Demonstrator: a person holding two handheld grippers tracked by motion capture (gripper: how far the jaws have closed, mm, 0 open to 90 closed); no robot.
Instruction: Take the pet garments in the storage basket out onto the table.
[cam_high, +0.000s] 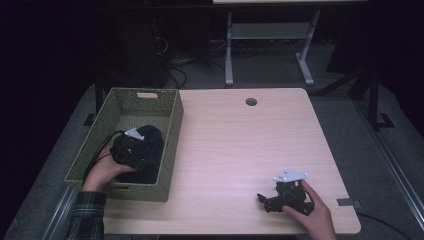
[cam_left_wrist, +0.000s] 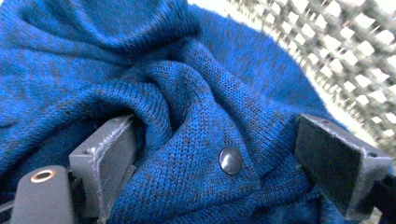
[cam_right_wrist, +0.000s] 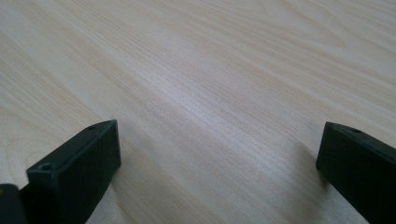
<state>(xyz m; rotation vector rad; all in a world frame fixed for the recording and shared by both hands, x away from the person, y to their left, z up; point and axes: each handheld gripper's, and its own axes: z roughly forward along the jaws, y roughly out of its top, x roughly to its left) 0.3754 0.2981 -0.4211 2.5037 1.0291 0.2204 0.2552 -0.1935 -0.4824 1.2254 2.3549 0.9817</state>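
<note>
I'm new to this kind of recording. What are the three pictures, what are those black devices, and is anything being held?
A person holds a two-jaw gripper in each hand. The high view looks down on a wooden table; the other two pictures come from cameras riding on the grippers. The left gripper is down inside a woven basket, jaws open astride a fold of a blue knitted garment with a snap button; it has not closed on it. The right gripper rests on bare wood, open, holding nothing.

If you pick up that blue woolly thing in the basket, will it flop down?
Probably, yes. The blue knit garment lies in soft bunched folds, so it likely droops. It looks light, and the open left gripper may only catch one fold.
</note>
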